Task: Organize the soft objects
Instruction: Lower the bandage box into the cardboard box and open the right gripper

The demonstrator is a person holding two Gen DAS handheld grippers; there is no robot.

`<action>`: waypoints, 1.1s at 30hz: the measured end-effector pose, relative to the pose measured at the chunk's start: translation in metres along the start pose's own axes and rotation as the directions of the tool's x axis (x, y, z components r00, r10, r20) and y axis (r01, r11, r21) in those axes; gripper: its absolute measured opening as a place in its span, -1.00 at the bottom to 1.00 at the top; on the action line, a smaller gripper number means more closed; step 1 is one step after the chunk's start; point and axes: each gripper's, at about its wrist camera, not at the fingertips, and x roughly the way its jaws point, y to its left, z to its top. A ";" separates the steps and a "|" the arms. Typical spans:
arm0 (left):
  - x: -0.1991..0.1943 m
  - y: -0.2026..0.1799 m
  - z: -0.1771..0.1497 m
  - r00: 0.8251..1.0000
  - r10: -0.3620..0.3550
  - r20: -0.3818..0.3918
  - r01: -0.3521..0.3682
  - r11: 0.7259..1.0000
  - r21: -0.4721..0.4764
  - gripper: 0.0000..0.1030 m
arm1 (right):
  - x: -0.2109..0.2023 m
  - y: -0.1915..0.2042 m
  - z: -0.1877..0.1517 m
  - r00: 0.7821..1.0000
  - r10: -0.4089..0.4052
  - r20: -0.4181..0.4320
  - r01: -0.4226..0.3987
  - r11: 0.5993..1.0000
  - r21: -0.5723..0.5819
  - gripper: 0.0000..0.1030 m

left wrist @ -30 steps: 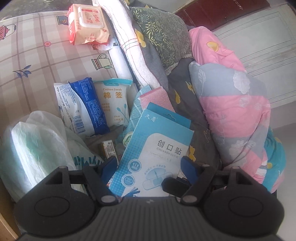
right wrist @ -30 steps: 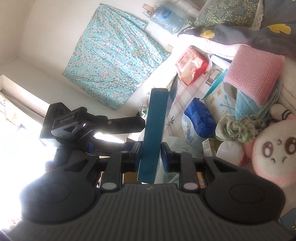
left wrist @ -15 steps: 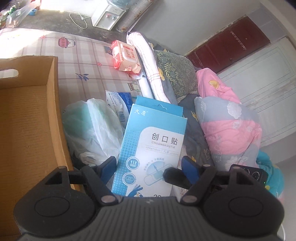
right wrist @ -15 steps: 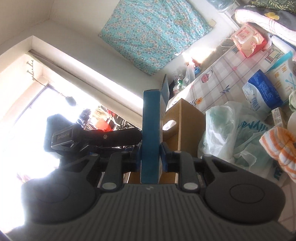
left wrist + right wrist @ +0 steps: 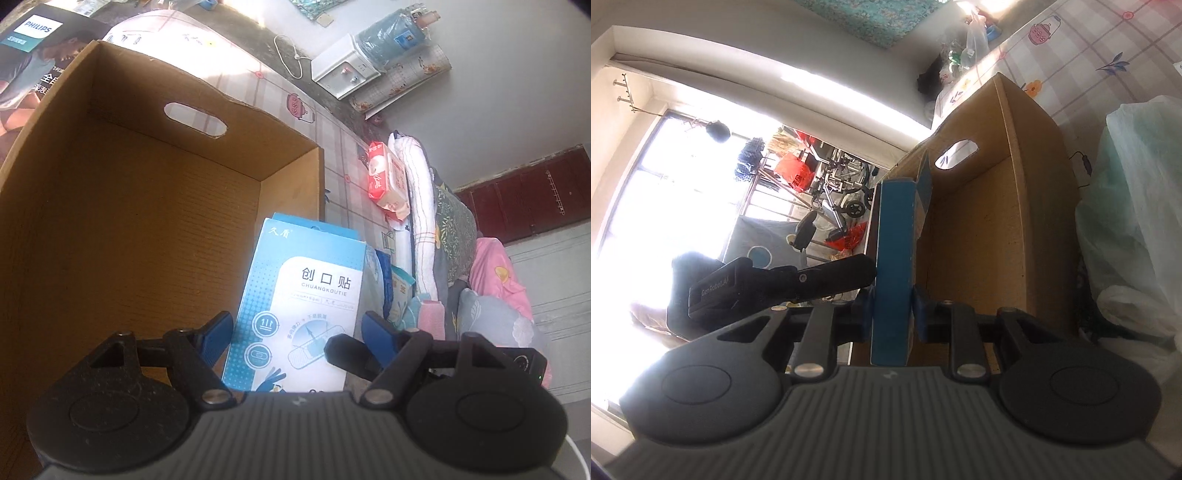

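A light-blue bandage box (image 5: 306,295) is held by both grippers beside the open brown cardboard box (image 5: 147,221). My left gripper (image 5: 297,328) is shut on the bandage box across its wide face, one blue pad on each side edge. In the right wrist view the same bandage box (image 5: 894,240) stands edge-on with my right gripper (image 5: 893,314) on its thin sides. Those jaws are opening, though the pads still touch the box. One black finger of the left gripper (image 5: 842,273) meets the box from the left. The cardboard box (image 5: 1034,184) looks empty inside.
A red wet-wipes pack (image 5: 384,181), a rolled white towel (image 5: 417,221) and patterned quilts (image 5: 495,280) lie at the right on the checked cloth. A white plastic bag (image 5: 1137,221) sits right of the cardboard box. A water dispenser (image 5: 343,74) stands by the far wall.
Both grippers have carried the bandage box away from the pile of packets and quilts to the open cardboard box, which now fills the left of the left wrist view.
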 end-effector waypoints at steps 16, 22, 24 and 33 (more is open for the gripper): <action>0.069 0.034 -0.001 0.938 0.305 -0.164 -0.278 0.946 0.170 0.55 | -0.061 -0.036 -0.006 0.982 -0.118 0.148 0.132 0.987 -0.089 -0.01; 0.089 0.014 -0.032 0.891 0.398 -0.219 -0.293 0.871 0.394 0.68 | -0.074 -0.062 -0.017 0.981 -0.115 0.158 0.123 0.992 -0.038 0.00; 0.099 0.008 -0.041 0.876 0.425 -0.229 -0.294 0.845 0.447 0.69 | -0.075 -0.068 -0.020 0.981 -0.111 0.159 0.116 0.993 -0.024 0.00; 0.133 -0.007 -0.057 0.797 0.561 -0.221 -0.374 0.748 0.549 0.29 | -0.089 -0.088 -0.032 0.976 -0.112 0.188 0.107 0.994 0.040 0.01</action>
